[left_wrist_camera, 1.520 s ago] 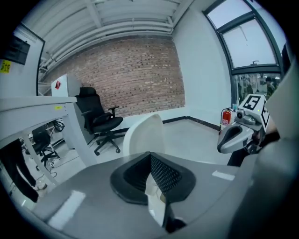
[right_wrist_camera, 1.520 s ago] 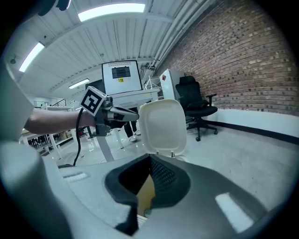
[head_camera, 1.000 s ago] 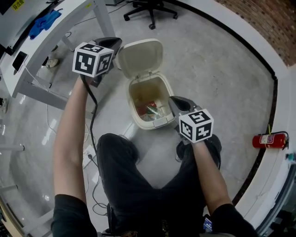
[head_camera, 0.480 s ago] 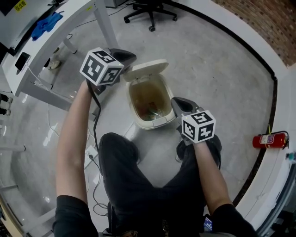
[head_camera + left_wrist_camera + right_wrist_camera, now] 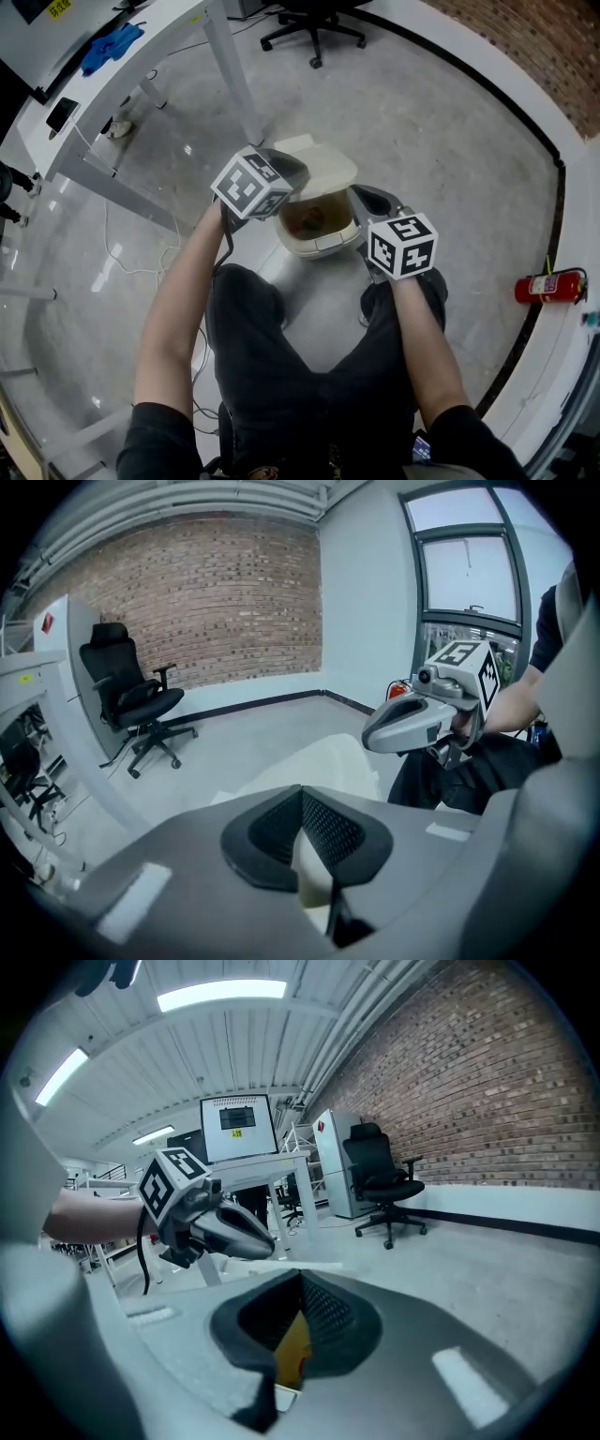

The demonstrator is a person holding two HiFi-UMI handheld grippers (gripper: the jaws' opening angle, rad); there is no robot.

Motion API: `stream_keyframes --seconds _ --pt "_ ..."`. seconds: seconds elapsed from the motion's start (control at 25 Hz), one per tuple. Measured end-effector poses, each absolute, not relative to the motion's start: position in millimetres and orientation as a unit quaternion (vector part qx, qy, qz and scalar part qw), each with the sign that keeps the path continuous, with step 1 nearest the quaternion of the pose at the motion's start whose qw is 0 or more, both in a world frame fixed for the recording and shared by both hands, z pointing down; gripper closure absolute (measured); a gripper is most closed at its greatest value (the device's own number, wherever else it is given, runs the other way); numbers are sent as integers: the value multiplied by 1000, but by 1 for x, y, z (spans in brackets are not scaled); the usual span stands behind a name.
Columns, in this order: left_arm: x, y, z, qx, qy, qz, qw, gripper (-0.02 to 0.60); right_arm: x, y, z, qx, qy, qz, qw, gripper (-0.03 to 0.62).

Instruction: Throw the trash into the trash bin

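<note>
Sloping rounded lid (image 5: 323, 164) over cream bin (image 5: 319, 246), prob. plastic.

The left tongs (image 5: 291, 176) cover part of the bin (image 5: 319, 247) lid (image 5: 330, 169); the trash (image 5: 312, 220) inside is too small to identify. Top edge crops the chair (image 5: 314, 21).

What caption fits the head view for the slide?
Left gripper over the partly closed lid of a cream trash bin with trash inside; right gripper beside the bin's rim.
</note>
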State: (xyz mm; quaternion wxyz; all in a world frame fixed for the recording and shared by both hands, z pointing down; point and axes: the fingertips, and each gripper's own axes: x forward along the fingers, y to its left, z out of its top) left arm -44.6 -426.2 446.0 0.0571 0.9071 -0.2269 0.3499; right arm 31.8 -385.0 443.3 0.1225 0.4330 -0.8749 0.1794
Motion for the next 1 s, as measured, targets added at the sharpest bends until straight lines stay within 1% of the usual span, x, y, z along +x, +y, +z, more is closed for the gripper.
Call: stream_keyframes --seconds 0.2,0.36,0.8,1.0 --pt "-40 -414 467 906 -224 348 85 577 31 -380 460 433 -870 185 143 591" --pt "-35 -401 488 904 -199 367 87 577 30 -371 470 432 -868 200 143 591" --pt "-33 -382 554 879 -172 434 97 575 11 -366 554 397 -848 256 239 591" --pt "-31 -383 568 871 -169 453 85 575 13 -362 573 394 -840 269 259 591"
